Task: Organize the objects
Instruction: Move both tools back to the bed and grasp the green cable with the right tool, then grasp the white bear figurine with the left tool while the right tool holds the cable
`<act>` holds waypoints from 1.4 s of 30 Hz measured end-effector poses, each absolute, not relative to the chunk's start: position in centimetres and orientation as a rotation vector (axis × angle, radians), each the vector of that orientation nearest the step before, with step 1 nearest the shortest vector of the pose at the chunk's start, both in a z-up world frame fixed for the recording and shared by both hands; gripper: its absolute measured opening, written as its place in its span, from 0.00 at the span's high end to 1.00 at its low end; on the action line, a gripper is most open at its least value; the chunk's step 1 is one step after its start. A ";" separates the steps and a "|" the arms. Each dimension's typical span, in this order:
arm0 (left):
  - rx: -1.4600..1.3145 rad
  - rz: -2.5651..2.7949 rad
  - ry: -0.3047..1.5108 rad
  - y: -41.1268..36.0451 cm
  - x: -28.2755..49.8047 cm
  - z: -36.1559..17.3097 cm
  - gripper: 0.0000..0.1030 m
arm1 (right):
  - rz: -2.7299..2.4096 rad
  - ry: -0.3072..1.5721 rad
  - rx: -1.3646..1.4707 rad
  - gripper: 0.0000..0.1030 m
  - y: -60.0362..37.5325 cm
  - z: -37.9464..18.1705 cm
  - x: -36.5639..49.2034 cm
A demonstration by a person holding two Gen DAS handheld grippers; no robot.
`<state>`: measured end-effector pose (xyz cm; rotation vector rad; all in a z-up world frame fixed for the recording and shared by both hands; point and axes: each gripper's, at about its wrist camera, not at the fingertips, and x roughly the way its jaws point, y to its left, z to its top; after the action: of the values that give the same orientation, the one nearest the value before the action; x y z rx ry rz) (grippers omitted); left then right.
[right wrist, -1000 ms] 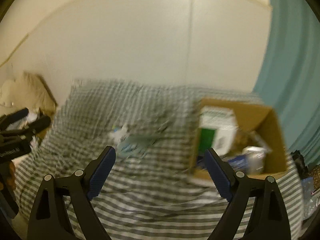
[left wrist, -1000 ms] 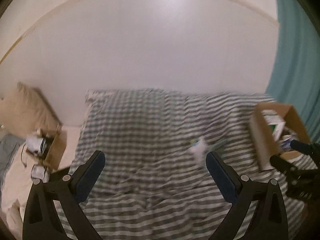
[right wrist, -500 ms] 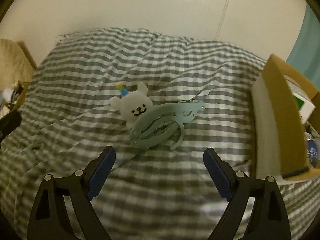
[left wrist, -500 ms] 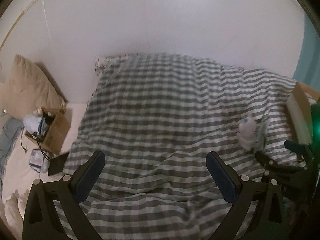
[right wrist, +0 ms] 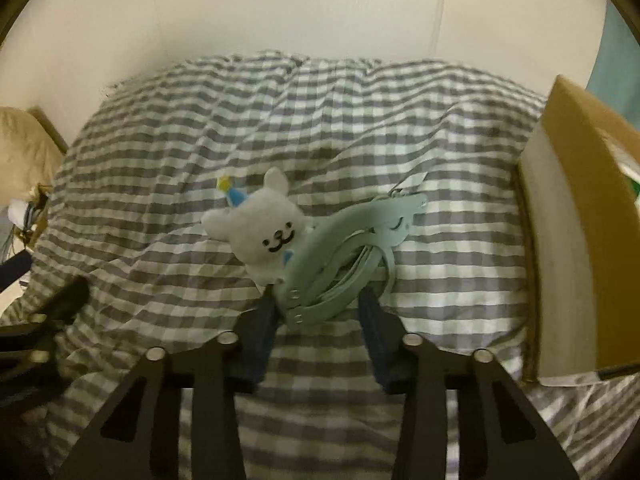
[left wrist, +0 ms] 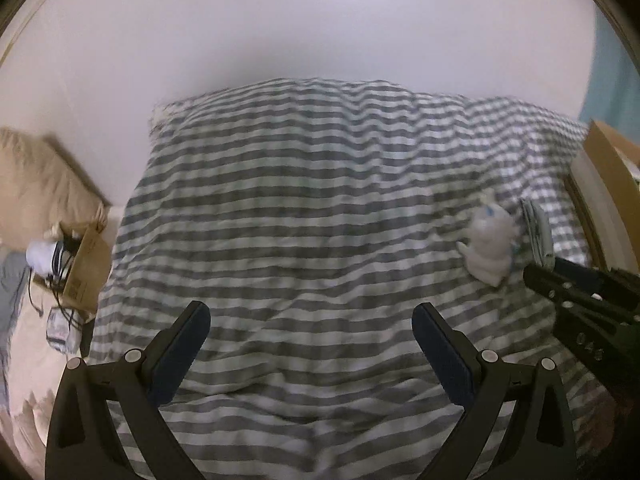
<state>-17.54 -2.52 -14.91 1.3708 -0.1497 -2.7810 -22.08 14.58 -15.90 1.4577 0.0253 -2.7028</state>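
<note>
The right gripper [right wrist: 320, 308] sits low over the bed, its two blue-padded fingers [right wrist: 256, 332] drawn in on either side of the near end of the pale green plastic folding hanger [right wrist: 340, 256]. The jaws look nearly closed on it, though whether they already clamp the plastic I cannot tell. The hanger lies flat on the grey-and-white checked duvet [right wrist: 160, 160], its curved arms folded together, its far end pointing toward the open brown cardboard box [right wrist: 576, 208] at the right edge of the bed. Touching its left side is the small white plush bear with a blue party hat [right wrist: 260, 228].

To grip well, the pads should bite the stacked arms squarely at the riveted end, so the loose loops do not fan out on lifting. The bear leans on the hanger, so a straight upward lift risks dragging it; easing away from it first seems wiser. The box is the likely destination.

The left gripper [left wrist: 308, 340] hangs with jaws wide apart above bare duvet, holding nothing.
</note>
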 end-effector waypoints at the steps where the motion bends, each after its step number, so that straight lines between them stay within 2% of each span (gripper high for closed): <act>1: 1.372 -2.791 -0.170 -1.7 -17.5 -14.9 0.00 | -2.696 0.003 1.449 0.72 15.0 -15.6 -21.8; 4: 1.383 -2.821 -0.168 -0.1 -17.6 -14.8 0.00 | -2.687 -0.061 1.434 0.81 16.1 -14.9 -21.1; 7: 1.388 -2.850 -0.175 1.2 -17.7 -14.9 0.00 | -2.707 -0.092 1.431 0.84 17.1 -14.5 -20.6; 15: 1.415 -2.837 -0.158 2.2 -18.5 -15.6 0.00 | -2.742 -0.231 1.494 0.84 19.3 -16.5 -21.6; 19: 1.438 -2.840 -0.156 2.4 -19.1 -16.0 0.00 | -2.730 -0.227 1.493 0.86 19.2 -17.0 -22.5; 22: 1.438 -2.860 -0.174 3.3 -19.6 -16.1 0.00 | -2.755 -0.210 1.441 0.91 19.1 -16.2 -22.0; 27: 1.431 -2.941 -0.179 5.5 -20.7 -15.7 0.00 | -2.801 -0.163 1.353 0.91 19.2 -14.0 -21.1; 36: 1.490 -3.023 -0.188 8.7 -24.0 -17.1 0.02 | -2.864 -0.208 1.293 0.91 21.3 -12.0 -20.7; 39: 1.564 -3.034 -0.167 9.0 -24.6 -17.9 0.18 | -2.864 -0.218 1.298 0.91 21.6 -12.1 -20.8; 41: 1.615 -3.027 -0.167 9.2 -24.7 -18.4 0.40 | -2.859 -0.215 1.306 0.91 21.6 -12.3 -20.9; 42: 1.635 -3.028 -0.157 9.1 -24.6 -18.5 0.44 | -2.855 -0.214 1.309 0.91 21.6 -12.4 -20.9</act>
<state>-24.63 9.13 -18.52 1.6350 -0.1568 -3.0276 -20.92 21.63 -12.38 1.3087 -0.2135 -2.8552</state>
